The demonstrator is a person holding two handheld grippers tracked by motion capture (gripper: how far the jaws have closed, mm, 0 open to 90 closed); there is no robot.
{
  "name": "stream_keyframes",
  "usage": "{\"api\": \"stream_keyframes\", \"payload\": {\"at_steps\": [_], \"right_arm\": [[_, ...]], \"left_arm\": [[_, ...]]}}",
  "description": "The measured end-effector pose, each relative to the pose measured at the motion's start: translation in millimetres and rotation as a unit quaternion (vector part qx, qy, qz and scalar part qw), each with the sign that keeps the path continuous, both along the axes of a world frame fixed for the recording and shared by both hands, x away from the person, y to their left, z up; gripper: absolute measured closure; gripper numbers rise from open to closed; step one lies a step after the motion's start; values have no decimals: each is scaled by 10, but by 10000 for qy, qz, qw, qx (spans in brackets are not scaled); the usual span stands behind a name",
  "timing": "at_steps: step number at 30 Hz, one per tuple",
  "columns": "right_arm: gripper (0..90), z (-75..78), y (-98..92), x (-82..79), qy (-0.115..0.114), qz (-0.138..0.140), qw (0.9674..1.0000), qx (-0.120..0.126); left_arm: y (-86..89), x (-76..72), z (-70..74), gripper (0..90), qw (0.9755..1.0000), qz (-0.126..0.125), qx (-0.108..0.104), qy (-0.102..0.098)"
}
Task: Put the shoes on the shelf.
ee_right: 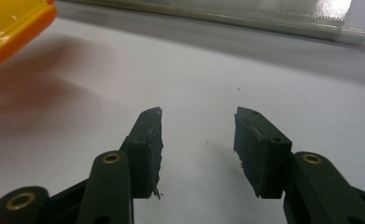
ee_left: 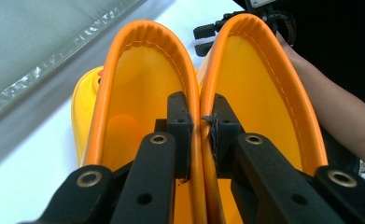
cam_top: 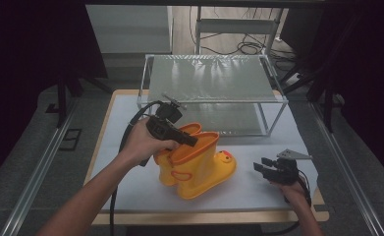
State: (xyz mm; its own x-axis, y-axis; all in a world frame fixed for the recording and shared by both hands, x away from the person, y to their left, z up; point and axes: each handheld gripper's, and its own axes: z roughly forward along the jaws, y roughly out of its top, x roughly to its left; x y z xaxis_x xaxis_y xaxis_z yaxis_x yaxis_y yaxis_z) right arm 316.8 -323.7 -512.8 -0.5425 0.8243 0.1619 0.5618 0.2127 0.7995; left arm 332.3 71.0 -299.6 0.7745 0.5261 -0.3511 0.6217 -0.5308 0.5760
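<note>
Near the middle of the high view, a little below centre, two yellow rubber boots (cam_top: 199,167) with orange rims sit together on the white table (cam_top: 130,177), toes pointing toward the lower right of the frame. One toe carries a small duck face with an orange beak and a dark eye. No brand, label or readable writing can be made out on the boots or anywhere else in the three views.

The left gripper (cam_top: 188,139) comes in from the left of centre, held in the person's left hand (cam_top: 143,142), and reaches over the boot tops. Seen from the left gripper view, its two black fingers (ee_left: 179,128) sit one inside each boot opening, pinching the two neighbouring orange rims (ee_left: 200,140) together between the pads, so this gripper is clamped on the boots.

At the lower right of the high view, the right gripper (cam_top: 259,168) lies low over the table, well apart from the boots, with a grey three-cornered plate on top. Its own view shows its two fingers (ee_right: 147,149) standing apart with nothing between them and bare white table below; a bit of yellow and orange boot (ee_right: 12,28) shows in the upper left corner.

Behind the boots, in the upper middle of the high view, stands one metal-framed rack (cam_top: 214,78) with two silvery shelves.
</note>
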Motion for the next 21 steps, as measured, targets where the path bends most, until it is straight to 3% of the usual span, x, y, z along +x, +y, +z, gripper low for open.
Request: {"api": "stream_keyframes", "payload": {"at_steps": [10,21], "right_arm": [[516,8,-23,-1,-5,-25,10000,77],[515,11,-41,-2,-11,-47,9999,102]], "left_arm": [[-89,-27,137,817,9998,-131,-112,-98],[-185,16,329,818,9995,-112,-236,-149]]}}
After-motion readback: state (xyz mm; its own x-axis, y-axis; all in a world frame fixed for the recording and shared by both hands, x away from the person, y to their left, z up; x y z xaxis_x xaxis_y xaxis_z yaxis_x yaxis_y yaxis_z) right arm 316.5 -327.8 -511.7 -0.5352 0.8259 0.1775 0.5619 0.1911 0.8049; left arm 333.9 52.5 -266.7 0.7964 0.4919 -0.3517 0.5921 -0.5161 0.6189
